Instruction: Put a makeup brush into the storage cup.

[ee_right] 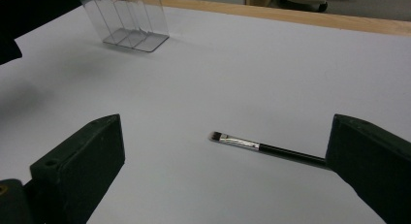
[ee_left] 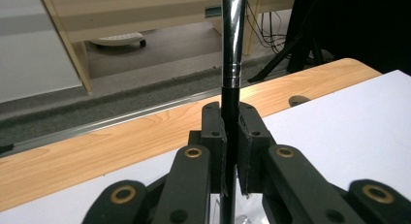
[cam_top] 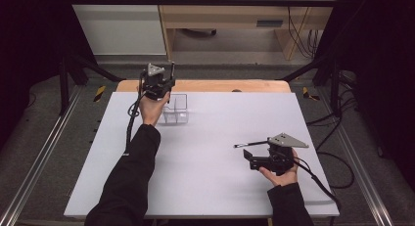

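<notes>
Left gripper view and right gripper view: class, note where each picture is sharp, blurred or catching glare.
Left gripper view: glare streaks the brush ferrule, the left tongs shut on it are sharp, the floor behind soft. Right gripper view: the lying brush is crisp, the clear holder faint.

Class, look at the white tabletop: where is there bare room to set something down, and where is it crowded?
Free: the wide middle between the clear plastic divided holder and the black-handled brush lying flat, and the far right corner. Crowded: around the holder, where the left gripper holds an upright black brush.
</notes>
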`<state>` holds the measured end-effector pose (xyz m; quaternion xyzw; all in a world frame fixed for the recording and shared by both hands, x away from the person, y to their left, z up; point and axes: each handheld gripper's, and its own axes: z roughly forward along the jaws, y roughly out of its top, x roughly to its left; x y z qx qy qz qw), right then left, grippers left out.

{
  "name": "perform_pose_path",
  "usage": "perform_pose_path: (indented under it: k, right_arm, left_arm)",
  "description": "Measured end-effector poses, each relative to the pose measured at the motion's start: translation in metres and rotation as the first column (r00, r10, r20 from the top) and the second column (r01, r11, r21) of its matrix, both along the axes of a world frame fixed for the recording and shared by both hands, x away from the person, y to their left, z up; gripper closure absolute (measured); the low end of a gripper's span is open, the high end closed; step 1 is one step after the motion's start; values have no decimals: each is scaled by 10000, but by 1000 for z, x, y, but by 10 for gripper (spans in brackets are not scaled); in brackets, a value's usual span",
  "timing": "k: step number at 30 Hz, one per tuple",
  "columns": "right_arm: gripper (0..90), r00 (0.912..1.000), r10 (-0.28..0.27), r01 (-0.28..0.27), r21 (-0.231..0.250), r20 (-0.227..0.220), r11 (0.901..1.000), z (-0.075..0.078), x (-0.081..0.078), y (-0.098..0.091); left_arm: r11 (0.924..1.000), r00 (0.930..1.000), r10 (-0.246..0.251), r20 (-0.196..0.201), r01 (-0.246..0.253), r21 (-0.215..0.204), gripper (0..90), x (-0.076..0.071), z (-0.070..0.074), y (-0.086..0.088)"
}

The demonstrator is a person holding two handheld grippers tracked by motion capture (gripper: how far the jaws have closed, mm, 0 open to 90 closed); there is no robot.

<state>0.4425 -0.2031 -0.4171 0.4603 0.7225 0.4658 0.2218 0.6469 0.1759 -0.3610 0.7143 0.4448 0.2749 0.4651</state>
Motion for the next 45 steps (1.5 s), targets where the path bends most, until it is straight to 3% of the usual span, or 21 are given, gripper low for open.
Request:
perform_pose_path:
  k: [29,45]
  right_arm:
    - [10,10000,25,-25,18,-25,10000,-2,1,2]
    - [12,10000,19,-19,73,-37,10000,-2,1,3]
  left_arm:
    - [9999,9997,-23,-241,26,130,831,-8,-32,9]
    - [9993,9995,-81,-302,92,361,829,-20,-42,13]
